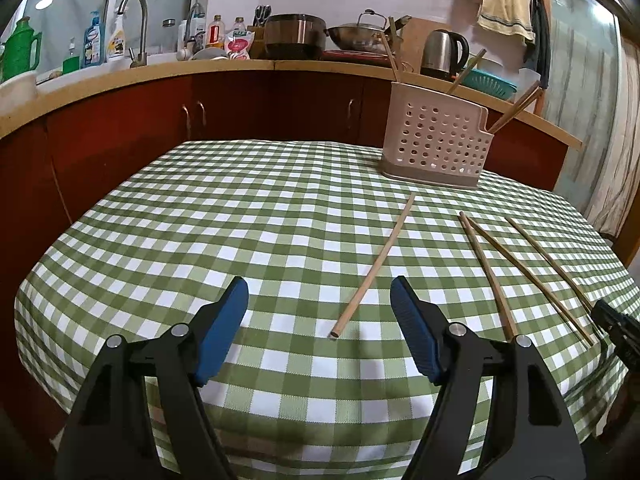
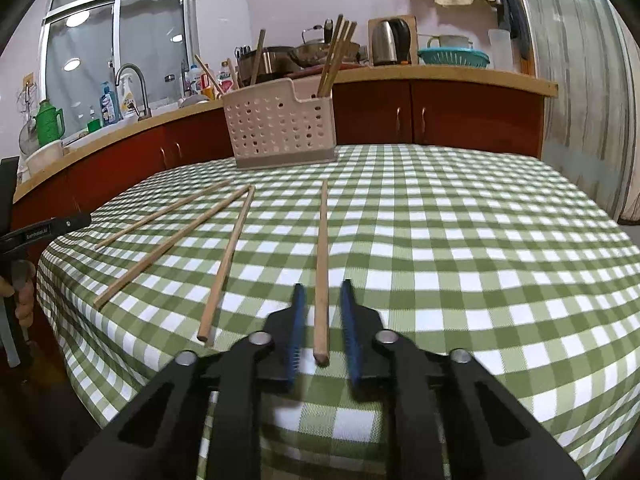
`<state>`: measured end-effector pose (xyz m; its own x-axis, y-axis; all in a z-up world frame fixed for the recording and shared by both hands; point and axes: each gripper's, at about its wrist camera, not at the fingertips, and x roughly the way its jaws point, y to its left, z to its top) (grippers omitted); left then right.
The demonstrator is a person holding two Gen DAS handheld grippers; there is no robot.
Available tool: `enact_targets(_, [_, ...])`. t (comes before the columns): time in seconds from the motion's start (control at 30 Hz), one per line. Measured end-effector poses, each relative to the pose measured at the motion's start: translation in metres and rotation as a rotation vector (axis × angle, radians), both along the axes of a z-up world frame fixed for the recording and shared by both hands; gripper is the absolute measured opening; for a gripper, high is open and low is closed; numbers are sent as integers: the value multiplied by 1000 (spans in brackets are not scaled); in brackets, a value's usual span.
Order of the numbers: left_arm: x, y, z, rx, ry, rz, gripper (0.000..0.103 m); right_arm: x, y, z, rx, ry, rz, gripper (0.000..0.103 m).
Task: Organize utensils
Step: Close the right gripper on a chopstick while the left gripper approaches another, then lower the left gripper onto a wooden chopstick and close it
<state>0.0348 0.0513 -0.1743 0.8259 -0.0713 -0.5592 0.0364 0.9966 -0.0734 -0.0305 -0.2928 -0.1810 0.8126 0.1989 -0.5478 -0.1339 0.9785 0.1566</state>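
Note:
Several wooden chopsticks lie loose on the green checked tablecloth (image 1: 224,220). A perforated beige utensil holder (image 1: 436,148) stands at the table's far side with chopsticks upright in it; it also shows in the right wrist view (image 2: 280,128). My left gripper (image 1: 319,292) is open and empty; one chopstick (image 1: 376,266) lies just ahead, its near end between the fingers. My right gripper (image 2: 322,292) is partly open, its blue pads on either side of a chopstick (image 2: 322,264) lying on the cloth, not touching it. Three more chopsticks (image 2: 224,268) lie to its left.
A kitchen counter (image 1: 240,66) with sink tap, bottles, pots and a kettle (image 1: 442,54) runs behind the table. Red cabinets stand below it. The table's near edge drops off close under both grippers. The other gripper shows at the left edge of the right wrist view (image 2: 36,232).

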Motion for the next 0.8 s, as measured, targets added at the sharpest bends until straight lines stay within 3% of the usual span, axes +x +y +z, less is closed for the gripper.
enact_targets(0.1, [-1,-2,-2,3,9,-8,67,0,-1,0,9,6,-5,8])
enact_targets(0.43, [10,-8,-15,-22,73,-43,58,1,2,3,2,6,3,8])
enact_targets(0.53, [18,-11,-20,-42,96,-62,48,2,2,3,0,7,1,8])
enact_targets(0.6, [24,-14,-25,-43,121,-82,34,2,3,3,-1,7,0,8])
enact_targets(0.8, [29,-21,-29,-31,121,-103,27,2,2,4,3,3,-1,8])
